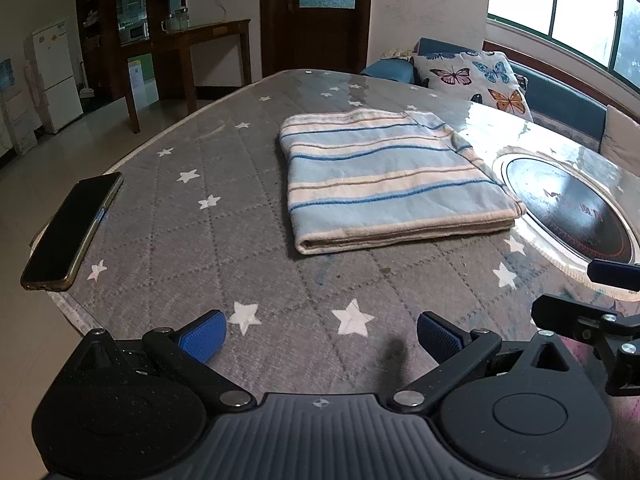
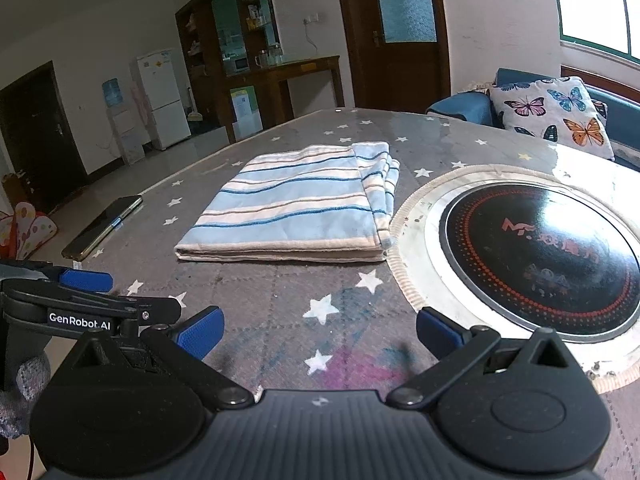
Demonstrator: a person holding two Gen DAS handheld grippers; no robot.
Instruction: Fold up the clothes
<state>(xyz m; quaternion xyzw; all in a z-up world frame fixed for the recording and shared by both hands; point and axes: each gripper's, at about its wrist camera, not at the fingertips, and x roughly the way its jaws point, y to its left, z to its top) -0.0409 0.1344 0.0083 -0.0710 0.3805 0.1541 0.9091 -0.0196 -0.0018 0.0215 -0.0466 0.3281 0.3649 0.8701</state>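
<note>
Striped cloth [image 1: 394, 184], folded flat, blue and cream, near the middle of the table [image 1: 224, 220], apart from both tools. Folded edge toward the near side; loose layered edges toward the round black cooker plate [image 2: 540, 256], just touching its pale ring. Dark phone [image 1: 72, 232] at the table's left edge, partly over it. Left gripper [image 1: 322, 334] low above the near edge, blue pads spread wide, nothing between. Right gripper [image 2: 318, 332] beside it at the near edge, also spread wide, holding nothing. Butterfly pillow [image 2: 554, 114] past the far right corner of the table.
</note>
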